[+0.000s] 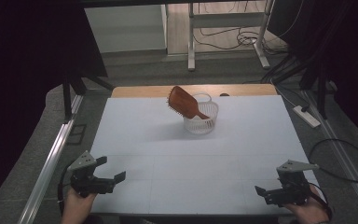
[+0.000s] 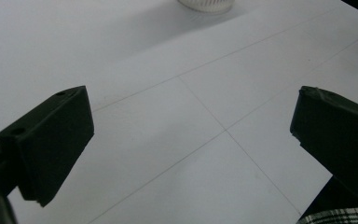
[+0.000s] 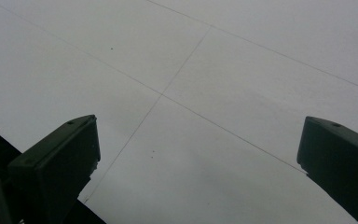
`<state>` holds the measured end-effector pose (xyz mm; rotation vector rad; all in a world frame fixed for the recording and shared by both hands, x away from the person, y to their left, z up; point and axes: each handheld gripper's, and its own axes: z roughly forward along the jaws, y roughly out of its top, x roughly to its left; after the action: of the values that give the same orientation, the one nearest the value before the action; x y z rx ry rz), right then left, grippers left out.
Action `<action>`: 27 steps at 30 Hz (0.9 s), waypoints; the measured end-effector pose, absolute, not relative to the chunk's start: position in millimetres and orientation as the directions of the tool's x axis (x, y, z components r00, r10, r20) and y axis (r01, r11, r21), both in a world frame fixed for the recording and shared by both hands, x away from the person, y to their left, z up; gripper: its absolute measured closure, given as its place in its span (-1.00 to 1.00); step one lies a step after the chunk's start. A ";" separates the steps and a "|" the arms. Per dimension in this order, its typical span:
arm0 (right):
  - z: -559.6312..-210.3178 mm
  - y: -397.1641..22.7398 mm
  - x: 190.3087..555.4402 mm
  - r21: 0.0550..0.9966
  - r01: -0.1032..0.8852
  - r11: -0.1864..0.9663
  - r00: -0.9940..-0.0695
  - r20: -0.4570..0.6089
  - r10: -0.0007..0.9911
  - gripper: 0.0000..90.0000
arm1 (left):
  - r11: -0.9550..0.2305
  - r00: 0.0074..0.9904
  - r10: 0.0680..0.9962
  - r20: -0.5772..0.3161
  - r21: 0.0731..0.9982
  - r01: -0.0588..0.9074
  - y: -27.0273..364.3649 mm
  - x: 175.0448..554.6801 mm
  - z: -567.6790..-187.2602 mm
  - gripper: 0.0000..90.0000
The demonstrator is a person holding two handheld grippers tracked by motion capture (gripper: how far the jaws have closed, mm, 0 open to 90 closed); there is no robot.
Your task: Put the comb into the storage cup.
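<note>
Two grippers are resting at the near edge of the white surface (image 1: 135, 140), both well apart from the basket (image 1: 201, 119), which I am taking as the landmark. The left gripper (image 1: 111, 171) is sitting near-left of the basket, the right gripper (image 1: 265, 195) near-right of it. Jaws of both are standing wide apart with nothing between them; the two gripper views are showing bare surface in each gap.

The wooden hairbrush (image 1: 182, 103) is lying propped in the white slotted basket, in the far-centre part of the surface. Its handle is dipping down into the basket; its paddle head is sticking up and out over the basket's far-left rim, bristles facing down-left. The long axis is running from far-left and high to near-right and low.

Judgement: the brush is lying ahead of both grippers, inward from each. The left gripper looks slightly nearer and is pointing roughly toward the basket, whose base (image 2: 206, 4) is showing at the top edge of the left gripper view. The exposed head is leaning toward the left side, so a left-hand approach across the head's width seems more direct.
</note>
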<state>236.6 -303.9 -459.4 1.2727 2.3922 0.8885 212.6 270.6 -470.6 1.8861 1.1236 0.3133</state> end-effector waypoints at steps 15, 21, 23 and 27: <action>-459.5 -303.1 236.5 0.636 0.644 0.426 -0.570 0.028 0.821 -1.00 | -0.180 0.533 0.821 -0.204 0.794 0.581 277.5 197.7 -473.7 -0.99; -459.5 -302.4 236.1 0.636 0.639 0.432 -0.573 0.018 0.820 -1.00 | -0.185 0.529 0.826 -0.195 0.793 0.581 277.4 191.3 -474.2 -1.00; -459.6 -302.2 236.0 0.636 0.638 0.434 -0.574 0.016 0.819 -1.00 | -0.187 0.527 0.828 -0.190 0.794 0.579 277.8 189.3 -473.8 -1.00; -459.6 -302.3 236.2 0.635 0.639 0.433 -0.573 0.017 0.820 -1.00 | -0.179 0.519 0.833 -0.191 0.795 0.580 279.5 185.5 -473.4 -1.00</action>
<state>236.2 -302.3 -459.6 1.2581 2.3960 0.8712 185.5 279.5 -473.4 1.8755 1.1654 0.3601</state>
